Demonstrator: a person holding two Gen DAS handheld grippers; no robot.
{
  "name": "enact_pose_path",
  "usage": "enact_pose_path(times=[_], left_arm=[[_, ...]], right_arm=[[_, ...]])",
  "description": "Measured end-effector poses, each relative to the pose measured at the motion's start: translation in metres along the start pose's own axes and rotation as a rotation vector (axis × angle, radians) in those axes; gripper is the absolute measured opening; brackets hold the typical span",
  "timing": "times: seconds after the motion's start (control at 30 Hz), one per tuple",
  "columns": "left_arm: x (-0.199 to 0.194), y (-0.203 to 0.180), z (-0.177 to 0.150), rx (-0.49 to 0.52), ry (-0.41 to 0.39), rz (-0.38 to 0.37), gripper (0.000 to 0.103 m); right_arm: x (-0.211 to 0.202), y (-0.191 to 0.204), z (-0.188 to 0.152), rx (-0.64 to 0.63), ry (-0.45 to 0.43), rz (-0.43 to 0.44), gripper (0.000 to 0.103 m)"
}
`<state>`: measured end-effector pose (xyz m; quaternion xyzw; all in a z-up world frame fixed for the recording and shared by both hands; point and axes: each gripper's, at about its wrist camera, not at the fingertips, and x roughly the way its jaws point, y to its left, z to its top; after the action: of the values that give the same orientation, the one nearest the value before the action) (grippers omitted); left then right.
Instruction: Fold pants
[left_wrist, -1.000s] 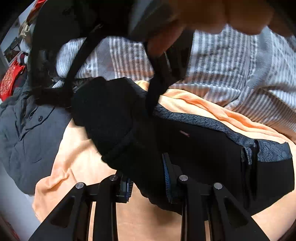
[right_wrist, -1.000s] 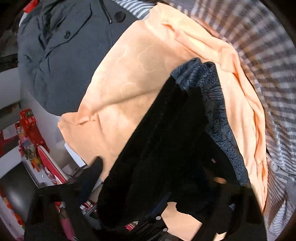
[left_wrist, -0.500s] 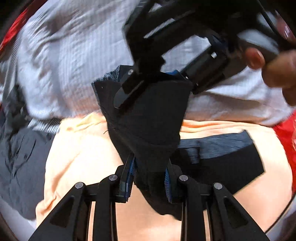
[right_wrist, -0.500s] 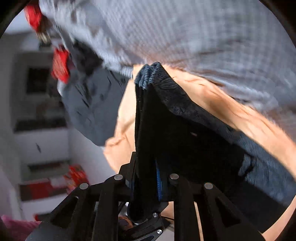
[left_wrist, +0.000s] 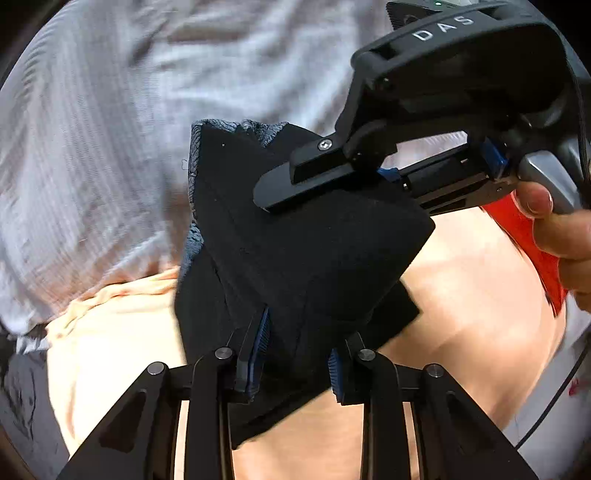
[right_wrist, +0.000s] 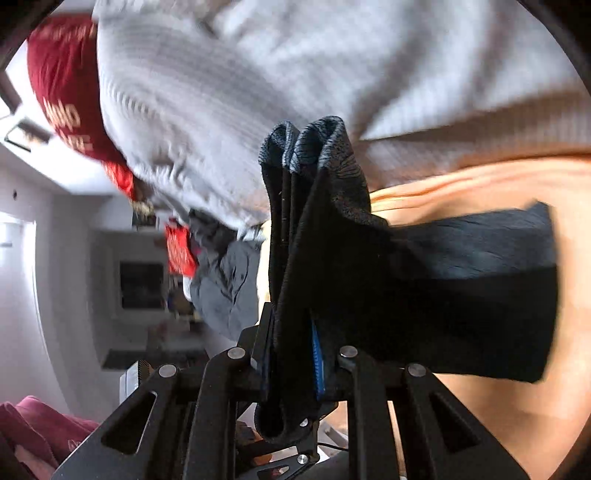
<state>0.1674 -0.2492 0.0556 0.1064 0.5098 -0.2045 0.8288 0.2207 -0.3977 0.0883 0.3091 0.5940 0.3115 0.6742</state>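
Both claws have the black pants in their grip. Nearest on my left wrist feed, the left gripper (left_wrist: 297, 347) pinches a thick bundle of the pants (left_wrist: 295, 258) between its blue pads; the cloth fills the gap, so I cannot see how many layers sit in there or where the lower hem ends behind the fingers. On my right wrist feed the right gripper (right_wrist: 291, 350) is pressed together on several stacked layers of the pants (right_wrist: 424, 295), which rise upright from the jaws to a grey patterned waistband (right_wrist: 314, 147) at the top; one part trails off to the right, low over the orange cloth (right_wrist: 480, 406), though I cannot tell if it touches.

From the left view, the right gripper (left_wrist: 280, 192) comes in from the upper right, its one visible finger lying on the top of the bundle; the other finger is hidden behind the fabric. The right hand (left_wrist: 554, 221) on its handle is cut off by the edge, only a thumb and some knuckles showing.

Under the pants lies the orange cloth (left_wrist: 480, 295), and beyond it a white-grey striped sheet (left_wrist: 110, 147), blurred. A red item (left_wrist: 528, 243) peeks behind the hand; I cannot make out what it is. A dark grey garment (right_wrist: 221, 288) lies crumpled at the left, and the room past it is too smeared to read.
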Motion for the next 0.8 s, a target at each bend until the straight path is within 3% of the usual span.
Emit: enact_pose_path(times=[0.13,0.33,0.4,0.43,0.47,0.53,0.6,0.73,0.8], left_arm=[[0.035,-0.039,0.0,0.071,0.06,0.002,0.029],[0.083,-0.065,-0.014,0.115,0.178,0.042,0.03],[0.081,-0.068,-0.02,0.145,0.191,0.053,0.04],[0.078,-0.07,-0.023,0.146,0.199,0.039,0.053],[0.074,-0.069,-0.026,0.135,0.211,0.014,0.062],[0.058,-0.06,-0.032,0.088,0.227,-0.054,0.063],[0.044,-0.045,-0.034,0.036,0.227,-0.064,0.063],[0.032,0.008,-0.028,-0.143,0.206,-0.035,0.063],[0.04,0.038,-0.028,-0.254,0.233,-0.005,0.063]], right_arm=[[-0.027,-0.055,-0.011,0.07,-0.055,0.005,0.019],[-0.021,-0.149,-0.028,0.234,-0.072,-0.017,0.019],[-0.019,-0.162,-0.033,0.266,-0.075,-0.011,0.019],[-0.018,-0.166,-0.036,0.276,-0.078,-0.015,0.02],[-0.019,-0.167,-0.038,0.286,-0.081,-0.041,0.022],[-0.026,-0.17,-0.043,0.302,-0.079,-0.135,0.04],[-0.035,-0.165,-0.042,0.297,-0.081,-0.23,0.053],[-0.053,-0.132,-0.032,0.156,-0.132,-0.422,0.053],[-0.052,-0.109,-0.017,0.054,-0.16,-0.483,0.053]])
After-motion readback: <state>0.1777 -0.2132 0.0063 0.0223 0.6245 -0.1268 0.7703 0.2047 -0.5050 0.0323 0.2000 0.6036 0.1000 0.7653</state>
